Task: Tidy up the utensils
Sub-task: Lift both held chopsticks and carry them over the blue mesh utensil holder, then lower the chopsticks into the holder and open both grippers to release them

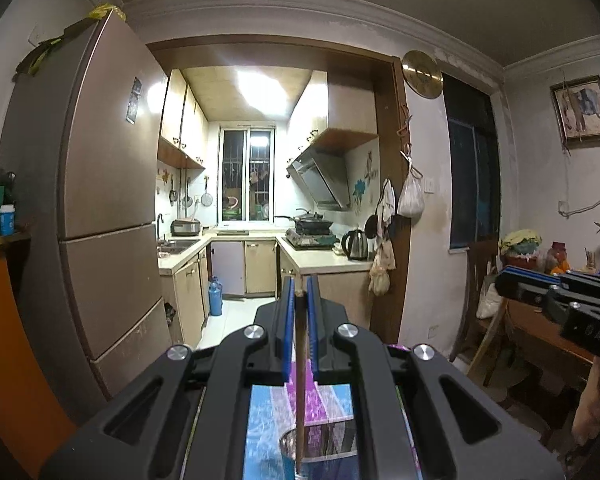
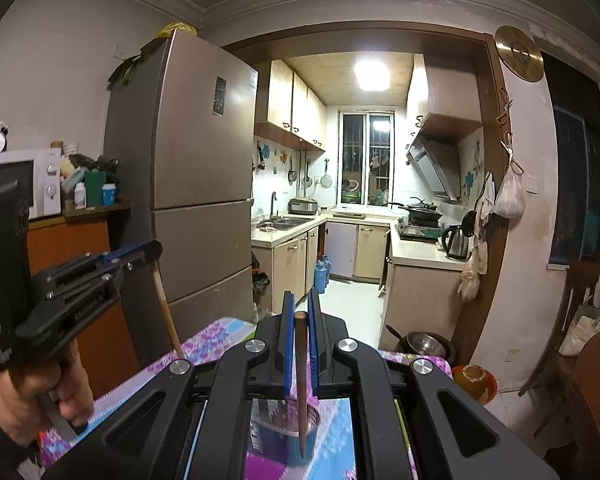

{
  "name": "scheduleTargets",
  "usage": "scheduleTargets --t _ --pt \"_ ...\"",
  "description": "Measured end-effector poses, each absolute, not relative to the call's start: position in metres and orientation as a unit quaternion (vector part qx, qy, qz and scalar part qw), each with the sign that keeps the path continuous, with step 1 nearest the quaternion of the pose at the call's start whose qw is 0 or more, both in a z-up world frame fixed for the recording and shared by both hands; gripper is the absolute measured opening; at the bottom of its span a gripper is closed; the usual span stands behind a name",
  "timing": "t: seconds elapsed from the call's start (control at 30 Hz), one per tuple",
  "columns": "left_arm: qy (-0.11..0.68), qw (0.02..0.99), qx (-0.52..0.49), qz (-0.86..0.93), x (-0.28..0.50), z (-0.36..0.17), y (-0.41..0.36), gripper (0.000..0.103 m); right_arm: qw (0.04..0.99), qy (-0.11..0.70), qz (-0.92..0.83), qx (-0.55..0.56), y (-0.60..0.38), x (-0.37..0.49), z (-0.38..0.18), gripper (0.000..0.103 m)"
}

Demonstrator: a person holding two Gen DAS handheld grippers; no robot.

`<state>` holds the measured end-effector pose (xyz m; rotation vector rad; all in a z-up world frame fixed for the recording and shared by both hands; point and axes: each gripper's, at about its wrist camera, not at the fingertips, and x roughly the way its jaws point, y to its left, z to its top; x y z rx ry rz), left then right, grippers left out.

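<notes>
I am holding a brown chopstick point(image 1: 300, 364) clamped upright between the blue pads of my left gripper point(image 1: 299, 292), its lower end dipping into a metal cup point(image 1: 300, 454) on the floral tablecloth point(image 2: 216, 340). My right gripper point(image 2: 299, 312) is gripping a second chopstick point(image 2: 301, 380) the same way, its tip apparently inside the steel cup, near the tabletop's far edge.
</notes>
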<state>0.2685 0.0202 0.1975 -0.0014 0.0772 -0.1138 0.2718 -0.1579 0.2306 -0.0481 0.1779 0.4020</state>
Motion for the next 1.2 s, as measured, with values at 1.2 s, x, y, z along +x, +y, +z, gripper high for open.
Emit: scheduleTargets --t 1.2 --pt "0.108 0.993 -0.016 -0.046 0.368 0.132 0.027 0.035 0.97 0.15 0.194 -0.001 -0.13 0.378 0.149 0.008"
